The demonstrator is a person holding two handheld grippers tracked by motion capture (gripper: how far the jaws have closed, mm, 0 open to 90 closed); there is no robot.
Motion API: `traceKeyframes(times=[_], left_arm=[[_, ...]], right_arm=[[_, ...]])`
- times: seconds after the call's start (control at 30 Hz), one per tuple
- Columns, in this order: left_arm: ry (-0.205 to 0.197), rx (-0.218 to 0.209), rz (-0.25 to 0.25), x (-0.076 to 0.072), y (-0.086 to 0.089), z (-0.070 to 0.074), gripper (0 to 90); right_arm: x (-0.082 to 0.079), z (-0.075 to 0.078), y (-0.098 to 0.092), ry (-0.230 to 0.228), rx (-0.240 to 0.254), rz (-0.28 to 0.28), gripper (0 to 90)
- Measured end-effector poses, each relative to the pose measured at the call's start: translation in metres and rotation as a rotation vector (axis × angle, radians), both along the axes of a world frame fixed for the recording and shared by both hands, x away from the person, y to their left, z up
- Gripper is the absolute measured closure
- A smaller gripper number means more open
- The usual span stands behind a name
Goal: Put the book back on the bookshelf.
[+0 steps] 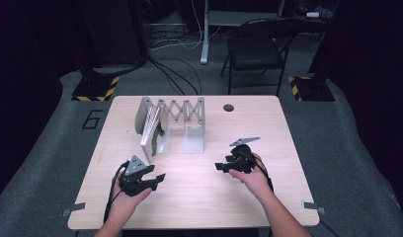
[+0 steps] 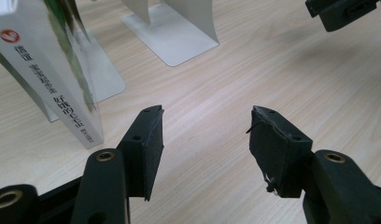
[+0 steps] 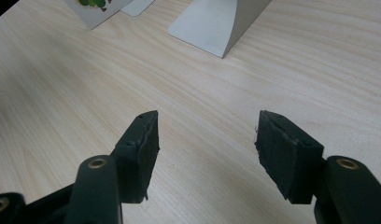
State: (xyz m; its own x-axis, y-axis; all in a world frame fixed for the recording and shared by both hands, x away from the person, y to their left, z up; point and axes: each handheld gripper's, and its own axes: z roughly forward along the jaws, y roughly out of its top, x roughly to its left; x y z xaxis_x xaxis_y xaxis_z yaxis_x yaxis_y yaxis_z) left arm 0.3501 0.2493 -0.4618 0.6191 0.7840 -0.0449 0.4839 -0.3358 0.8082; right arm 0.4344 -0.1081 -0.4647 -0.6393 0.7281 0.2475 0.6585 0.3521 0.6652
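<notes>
white book (image 1: 151, 132) leans in the rack (image 1: 182, 112) toward the counter's (image 1: 199, 197) far left edge. left gripper (image 1: 160, 178) and right gripper (image 1: 220, 168) both have fingers parted, holding nothing. a nudge could tip the tilted book out, since it leans unsupported.

Printed down the book spine (image 2: 62, 95): Chinese characters, partly legible, "好饿的毛毛虫", under a red round logo (image 2: 10, 36). Marked on the grey floor (image 1: 51, 163) left of the tabletop: "6" (image 1: 92, 119).
</notes>
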Motion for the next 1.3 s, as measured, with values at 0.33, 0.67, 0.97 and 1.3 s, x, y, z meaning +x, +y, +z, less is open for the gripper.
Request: traceKeyframes(times=[0.33,0.67,0.97,1.3], left_arm=[[-0.003,0.018,-0.049,-0.001,-0.010,-0.022,45.1],[-0.020,0.047,-0.142,-0.001,-0.028,-0.038,46.0],[0.024,0.058,-0.168,0.002,-0.033,-0.049,45.5],[0.041,0.046,-0.140,0.004,-0.029,-0.051,45.7]], right_arm=[[-0.001,-0.003,0.003,-0.020,-0.029,0.010,38.3],[0.000,-0.009,0.002,0.009,-0.043,-0.005,38.2],[-0.001,-0.012,0.001,0.010,-0.036,-0.015,38.2],[0.002,-0.016,-0.003,-0.002,-0.037,-0.033,38.2]])
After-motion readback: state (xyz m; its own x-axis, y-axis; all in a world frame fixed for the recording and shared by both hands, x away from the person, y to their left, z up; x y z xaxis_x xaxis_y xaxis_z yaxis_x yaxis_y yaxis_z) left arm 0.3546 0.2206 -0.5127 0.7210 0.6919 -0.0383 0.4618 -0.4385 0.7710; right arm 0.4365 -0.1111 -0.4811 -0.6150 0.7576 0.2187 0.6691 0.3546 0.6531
